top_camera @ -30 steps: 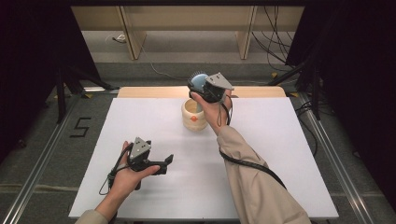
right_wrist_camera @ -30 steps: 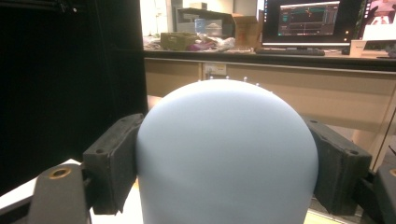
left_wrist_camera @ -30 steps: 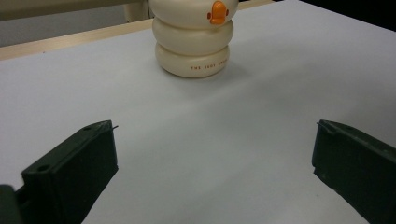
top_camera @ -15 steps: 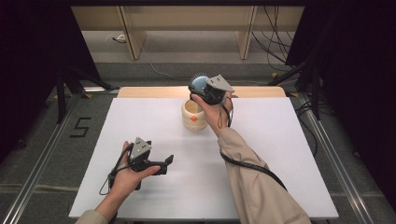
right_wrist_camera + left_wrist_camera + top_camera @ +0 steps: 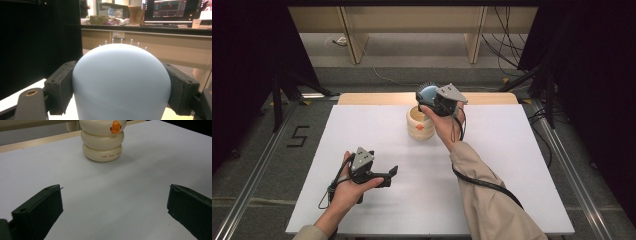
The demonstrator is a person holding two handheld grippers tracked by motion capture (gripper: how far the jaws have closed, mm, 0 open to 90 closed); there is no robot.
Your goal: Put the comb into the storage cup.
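A cream ringed holder (image 5: 420,123) with an orange beak stands on the white table (image 5: 512,165) near its far middle; in the left gripper view the holder (image 5: 102,142) sits straight ahead. Just above and behind it my right gripper (image 5: 426,98) is shut on a round pale-blue brush (image 5: 428,92). In the right gripper view the brush's blue back (image 5: 120,70) bulges between both pads, white bristle tips showing over its top, with my right gripper (image 5: 122,86) clamped on its sides. My left gripper (image 5: 389,176) rests low at the front left, open with nothing between its fingers (image 5: 115,192).
A wooden strip (image 5: 377,98) runs along the table's far edge. Beyond it lie floor cables (image 5: 507,55) and wooden furniture legs. Dark stands flank both sides, and a "5" mark (image 5: 298,136) is on the floor at left. A desk with a monitor (image 5: 172,10) stands far off.
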